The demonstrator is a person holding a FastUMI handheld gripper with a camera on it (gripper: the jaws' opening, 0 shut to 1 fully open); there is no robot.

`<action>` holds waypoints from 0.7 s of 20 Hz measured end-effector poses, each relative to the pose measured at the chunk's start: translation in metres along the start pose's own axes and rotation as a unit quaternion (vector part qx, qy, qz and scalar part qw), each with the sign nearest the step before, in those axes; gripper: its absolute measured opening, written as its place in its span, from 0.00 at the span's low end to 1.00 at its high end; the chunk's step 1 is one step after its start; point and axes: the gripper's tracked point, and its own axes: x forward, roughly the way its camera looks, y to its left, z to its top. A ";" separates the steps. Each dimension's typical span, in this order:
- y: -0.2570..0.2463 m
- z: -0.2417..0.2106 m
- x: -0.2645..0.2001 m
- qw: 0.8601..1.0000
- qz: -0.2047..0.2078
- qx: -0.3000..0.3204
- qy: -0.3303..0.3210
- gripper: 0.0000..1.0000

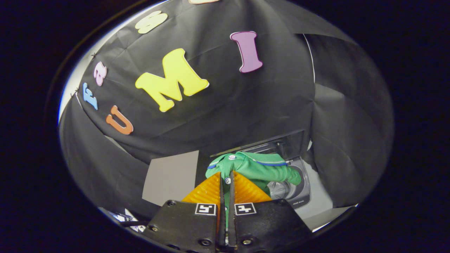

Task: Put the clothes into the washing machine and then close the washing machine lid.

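A green garment (258, 168) with a blue-trimmed collar and white buttons hangs from my gripper (226, 174), whose two fingers are shut on its cloth near the button placket. The garment bunches just ahead of the fingertips and drapes to the right. Beyond and below it stands a small grey top-loading washing machine (299, 195) with its drum opening (281, 189) showing under the cloth. Its transparent lid (262, 146) stands raised behind the garment.
A grey panel (172, 177) stands to the left of the machine. The machine rests on a white surface (321, 207). Black cloth walls close in behind and to the right.
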 end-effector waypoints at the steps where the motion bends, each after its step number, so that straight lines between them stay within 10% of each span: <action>1: -0.005 -0.004 0.006 1.000 0.003 0.001 0.007 0.06; 14: -0.084 -0.071 0.116 0.996 -0.042 -0.049 0.068 0.06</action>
